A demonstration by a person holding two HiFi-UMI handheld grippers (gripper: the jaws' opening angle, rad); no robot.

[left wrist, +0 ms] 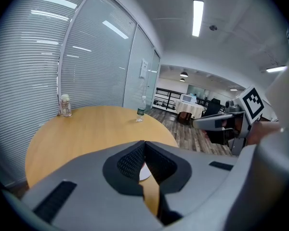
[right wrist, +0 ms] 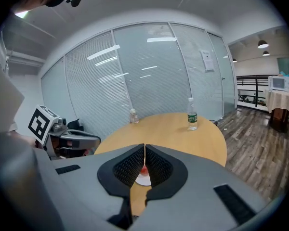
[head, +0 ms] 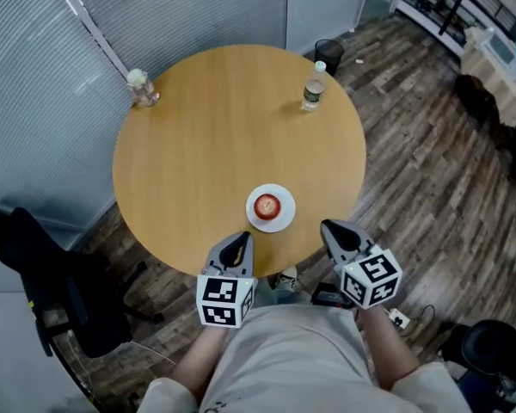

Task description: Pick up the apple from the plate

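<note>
Found apple [head: 267, 205] resting at centre of white plate [head: 284, 219], near front edge of round wooden counter [head: 215, 127]. Recorded left hand-held gripper [head: 239, 241] closed and empty, just short of plate on its left side. Recorded right hand-held gripper [head: 331, 229] likewise closed, nothing between jaws, just right of plate. Noted water bottle [head: 313, 89] and small jar [head: 141, 89] at far edge, well apart from plate.

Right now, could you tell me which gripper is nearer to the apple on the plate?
Left, by a little. The left gripper is just short of the apple, slightly to its left, at the table edge; the right gripper is farther off to the apple's right.
</note>
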